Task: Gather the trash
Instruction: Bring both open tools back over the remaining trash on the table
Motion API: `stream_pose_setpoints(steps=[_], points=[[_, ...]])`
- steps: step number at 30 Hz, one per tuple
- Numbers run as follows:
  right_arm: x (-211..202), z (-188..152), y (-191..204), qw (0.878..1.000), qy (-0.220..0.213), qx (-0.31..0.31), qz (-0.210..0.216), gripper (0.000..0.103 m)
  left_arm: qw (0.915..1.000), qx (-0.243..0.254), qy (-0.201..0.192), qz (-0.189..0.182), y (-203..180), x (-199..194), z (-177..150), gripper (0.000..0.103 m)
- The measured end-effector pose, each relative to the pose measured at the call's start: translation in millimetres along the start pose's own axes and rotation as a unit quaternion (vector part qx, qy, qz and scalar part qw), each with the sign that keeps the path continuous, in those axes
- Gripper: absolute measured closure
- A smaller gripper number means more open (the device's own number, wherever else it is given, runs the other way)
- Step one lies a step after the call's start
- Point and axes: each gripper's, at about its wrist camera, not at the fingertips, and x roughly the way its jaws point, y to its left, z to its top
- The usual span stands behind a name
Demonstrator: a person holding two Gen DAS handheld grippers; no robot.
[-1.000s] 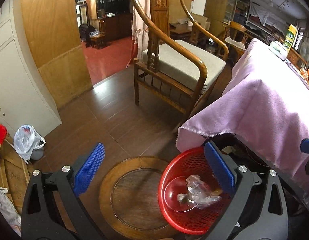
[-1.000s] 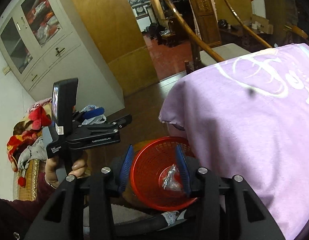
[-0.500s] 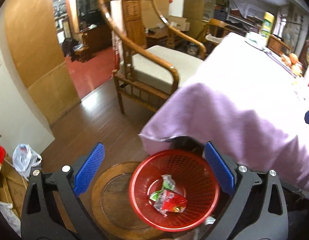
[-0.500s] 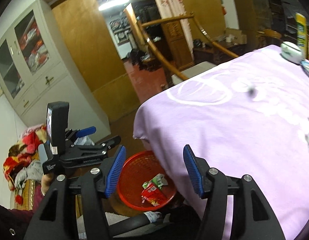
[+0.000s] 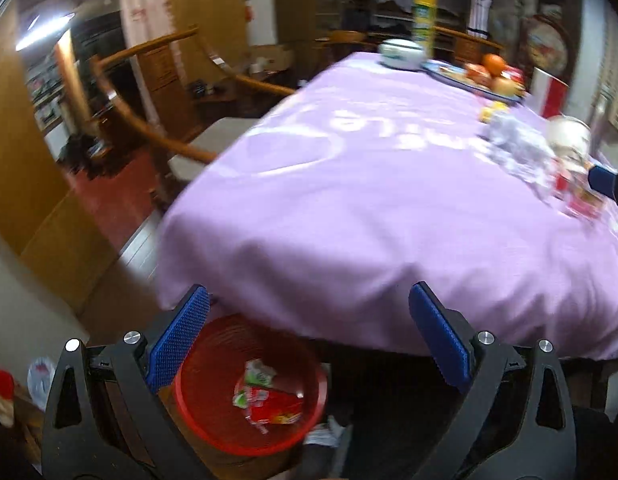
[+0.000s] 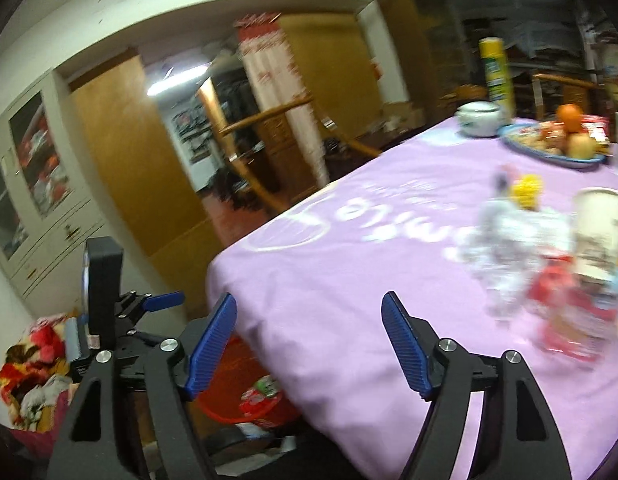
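The red basket (image 5: 213,412) sits on the floor, half tucked under the near-left corner of the worktop (image 5: 369,208), and serves here as the mark for everything else. Inside it lie a red wrapper (image 5: 275,406) and a green-and-white scrap (image 5: 259,374), touching each other on the basket's bottom.

Left of the basket, at the frame's edge, a white bag (image 5: 39,376) lies on the floor. Just above the basket's left rim hangs the left gripper (image 5: 309,356), its jaws spread wide with nothing between them — the basket shows through the gap, well below the pads. Beyond the basket, past the worktop's far-left corner, stands a wooden chair (image 5: 157,120).

Up and right of the basket, the purple cloth (image 6: 389,280) covers the whole worktop. The right gripper (image 6: 309,352) hovers over the cloth's near corner, above and right of the basket (image 6: 229,396); its jaws have just been opening and now stand wide apart, empty.

Farther right of the basket, on the cloth, waits the trash still to gather: a crumpled clear wrapper (image 6: 505,248), a yellow scrap (image 6: 527,190) just behind it, a red packet (image 6: 565,312) and a paper cup (image 6: 599,232), all blurred and close together. Farthest from the basket, at the worktop's back edge, stand a white jar (image 6: 479,120), a yellow can (image 6: 497,74) and a blue plate (image 6: 549,148) of fruit.
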Motion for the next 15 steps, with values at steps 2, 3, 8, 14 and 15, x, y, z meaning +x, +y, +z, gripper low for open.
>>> stream_pose_setpoints(steps=[2, 3, 8, 14, 15], points=[[-16.0, -4.9, -16.9, 0.999, -0.019, 0.005, -0.027, 0.021, 0.9998, 0.018, -0.001, -0.010, -22.4, 1.7, 6.5, 0.007], [-26.9, -7.3, -28.4, 0.998, -0.031, 0.011, -0.047, 0.017, 0.9994, 0.028, -0.002, -0.018, -36.0, 3.2, 10.2, 0.007], [-63.1, -19.1, -82.1, 0.990, -0.063, 0.049, -0.115, 0.013, 0.9960, 0.060, -0.008, -0.066, -92.3, 15.9, 38.0, 0.007], [-87.6, -30.1, -144.9, 0.974, -0.078, 0.099, -0.190, 0.006, 0.9896, 0.095, 0.002, -0.108, -151.1, 43.4, 79.0, 0.007], [-90.9, -31.3, -156.0, 0.970, -0.082, 0.107, -0.201, 0.006, 0.9885, 0.097, 0.004, -0.116, -156.9, 47.6, 85.3, 0.007]])
